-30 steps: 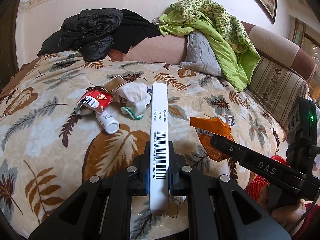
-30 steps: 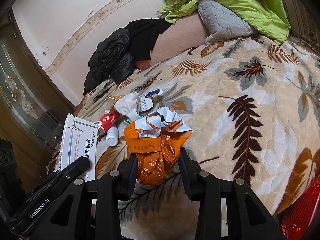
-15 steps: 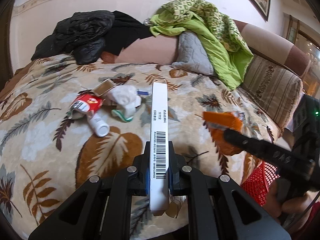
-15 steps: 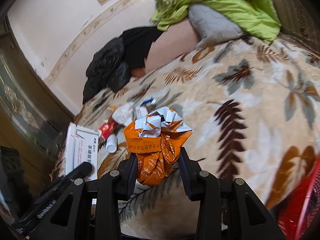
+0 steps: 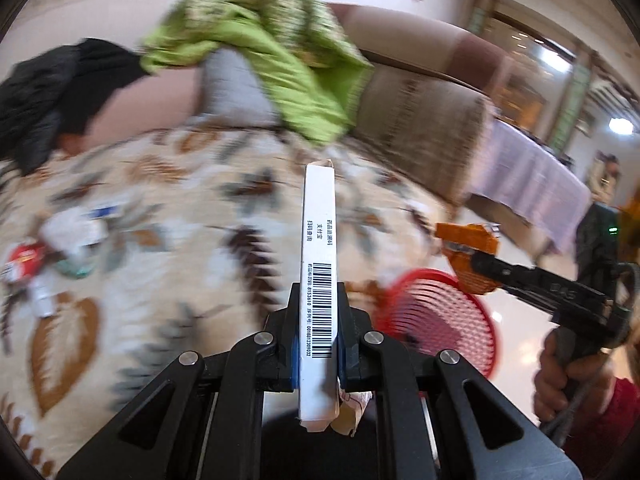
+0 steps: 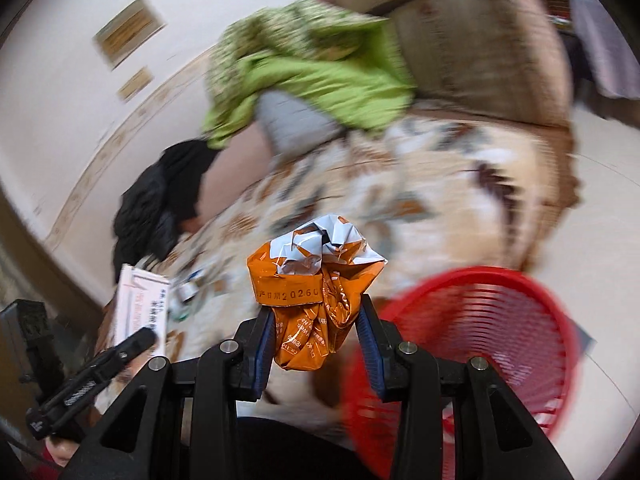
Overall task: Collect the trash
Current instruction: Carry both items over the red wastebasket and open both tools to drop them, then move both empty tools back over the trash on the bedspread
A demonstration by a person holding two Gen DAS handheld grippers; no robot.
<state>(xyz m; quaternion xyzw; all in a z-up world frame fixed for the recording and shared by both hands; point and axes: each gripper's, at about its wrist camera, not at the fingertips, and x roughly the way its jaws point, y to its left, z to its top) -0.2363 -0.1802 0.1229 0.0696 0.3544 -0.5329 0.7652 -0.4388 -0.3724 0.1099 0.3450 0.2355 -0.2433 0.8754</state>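
Observation:
My left gripper (image 5: 318,340) is shut on a flat white medicine box (image 5: 319,264) with a barcode, held edge-up. My right gripper (image 6: 318,340) is shut on a crumpled orange wrapper (image 6: 312,280); the wrapper also shows in the left wrist view (image 5: 466,252) just above the rim of a red slatted basket (image 5: 440,316). The basket stands on the floor beside the sofa, at lower right in the right wrist view (image 6: 500,320). The white box shows at left in the right wrist view (image 6: 140,304). More trash (image 5: 52,248) lies blurred on the leaf-patterned sofa cover at left.
A leaf-patterned cover (image 5: 160,240) spreads over the sofa seat. A green blanket (image 5: 260,60) and black jackets (image 5: 36,92) lie on the backrest. The pale tiled floor (image 6: 600,200) lies to the right, with a cloth-covered table (image 5: 528,176) beyond.
Both grippers have swung right, away from the trash pile, each still holding its item. The red basket has come into view, and the orange wrapper now hangs near its rim.

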